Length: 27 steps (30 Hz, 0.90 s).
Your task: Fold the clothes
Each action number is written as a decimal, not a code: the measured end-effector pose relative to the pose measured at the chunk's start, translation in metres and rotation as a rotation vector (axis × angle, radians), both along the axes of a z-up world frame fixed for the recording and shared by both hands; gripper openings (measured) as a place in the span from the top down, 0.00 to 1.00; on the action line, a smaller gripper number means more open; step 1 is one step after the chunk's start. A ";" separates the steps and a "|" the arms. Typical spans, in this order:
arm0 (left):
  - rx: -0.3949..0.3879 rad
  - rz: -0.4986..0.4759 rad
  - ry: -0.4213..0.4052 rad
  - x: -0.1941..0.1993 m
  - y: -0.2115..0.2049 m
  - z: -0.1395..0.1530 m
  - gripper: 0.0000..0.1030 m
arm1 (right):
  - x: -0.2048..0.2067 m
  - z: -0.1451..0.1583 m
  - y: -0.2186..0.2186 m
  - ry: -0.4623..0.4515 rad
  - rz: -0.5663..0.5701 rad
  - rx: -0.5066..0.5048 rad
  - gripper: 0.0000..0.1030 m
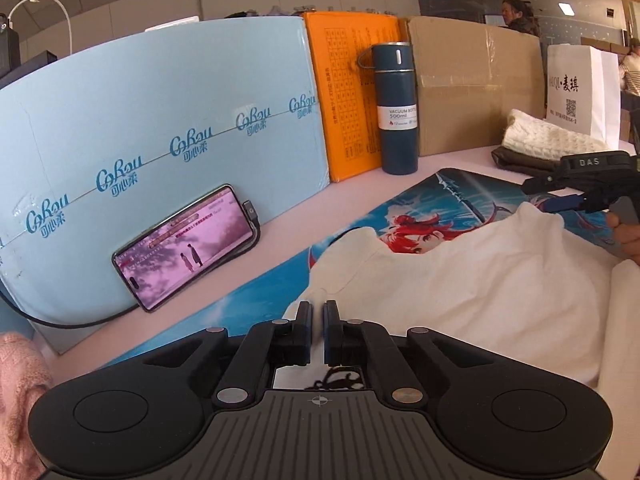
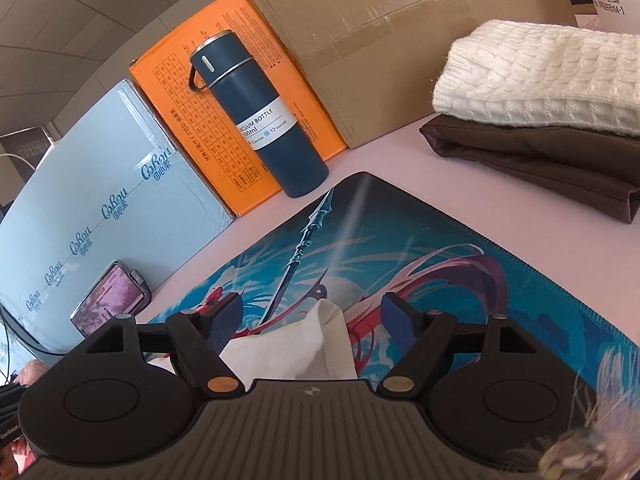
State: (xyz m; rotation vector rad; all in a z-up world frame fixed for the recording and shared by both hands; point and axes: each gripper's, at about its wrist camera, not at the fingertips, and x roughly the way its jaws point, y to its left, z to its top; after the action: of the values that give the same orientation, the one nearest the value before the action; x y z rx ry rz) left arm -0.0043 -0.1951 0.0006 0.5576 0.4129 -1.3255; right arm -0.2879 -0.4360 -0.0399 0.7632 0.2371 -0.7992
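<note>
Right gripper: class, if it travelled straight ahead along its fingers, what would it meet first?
The right gripper, open, has the white garment's peak between its fingers already. Beyond that lies the printed mat, then probably the blue vacuum bottle; depth is uncertain.

The left gripper (image 1: 318, 312) had its jaws drawn nearly together over the near edge of a white garment (image 1: 460, 276), which spread ahead and to its right across a printed blue mat (image 1: 472, 190). Whether cloth was pinched between the fingers could not be told. Far right, the right gripper (image 1: 560, 194) hovered at the garment's far corner, a hand (image 1: 626, 234) behind it. To the left, a phone (image 1: 184, 246) leaned against a pale blue box (image 1: 140, 120); straight ahead stood a dark blue bottle (image 1: 396, 108) — beyond it, folded clothes (image 1: 536, 146).
</note>
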 end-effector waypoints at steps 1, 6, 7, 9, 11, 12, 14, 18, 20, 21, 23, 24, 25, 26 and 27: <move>0.003 -0.011 0.006 -0.006 0.008 0.000 0.96 | -0.001 0.000 0.000 -0.005 -0.004 0.002 0.28; 0.014 -0.064 0.038 -0.036 0.045 -0.001 0.95 | -0.006 -0.002 0.000 -0.030 -0.026 0.010 0.28; 0.012 -0.076 0.061 -0.034 0.048 0.001 0.95 | -0.006 -0.002 0.000 -0.029 -0.025 0.008 0.28; 0.036 -0.134 0.130 -0.031 0.049 0.005 0.94 | -0.006 -0.002 0.001 -0.028 -0.027 0.003 0.28; 0.092 -0.205 0.187 -0.032 0.047 0.003 0.84 | -0.007 -0.002 0.002 -0.028 -0.034 -0.004 0.28; 0.124 -0.243 0.210 -0.033 0.046 0.000 0.79 | -0.007 -0.002 0.003 -0.028 -0.037 -0.008 0.28; 0.134 -0.318 0.244 -0.037 0.050 -0.002 0.72 | -0.008 -0.002 0.002 -0.034 -0.036 -0.002 0.27; 0.024 -0.328 0.328 -0.026 0.061 0.013 0.57 | -0.007 -0.002 0.003 -0.036 -0.025 -0.008 0.27; -0.061 -0.208 0.329 -0.011 0.063 0.024 0.56 | -0.007 0.001 0.006 -0.048 -0.002 -0.035 0.27; -0.084 -0.118 0.331 0.000 0.063 0.026 0.56 | -0.006 0.003 0.008 -0.054 0.010 -0.049 0.27; -0.066 0.050 0.321 0.019 0.056 0.025 0.57 | 0.002 0.018 0.018 -0.043 0.079 -0.101 0.27; -0.043 0.120 0.310 0.027 0.052 0.022 0.58 | 0.007 0.027 0.024 -0.035 0.119 -0.120 0.27; -0.012 0.156 0.288 0.031 0.048 0.018 0.58 | 0.013 0.036 0.030 -0.028 0.160 -0.139 0.27; 0.015 0.165 0.269 0.031 0.047 0.013 0.58 | 0.022 0.045 0.037 -0.025 0.216 -0.141 0.27; 0.031 0.154 0.263 0.028 0.048 0.009 0.58 | 0.035 0.054 0.044 -0.019 0.275 -0.138 0.26</move>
State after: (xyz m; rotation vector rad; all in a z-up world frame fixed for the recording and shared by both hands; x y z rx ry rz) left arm 0.0242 -0.1475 0.0094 0.3692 0.6804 -1.2483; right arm -0.2533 -0.3916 0.0138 0.5922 0.2608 -0.5421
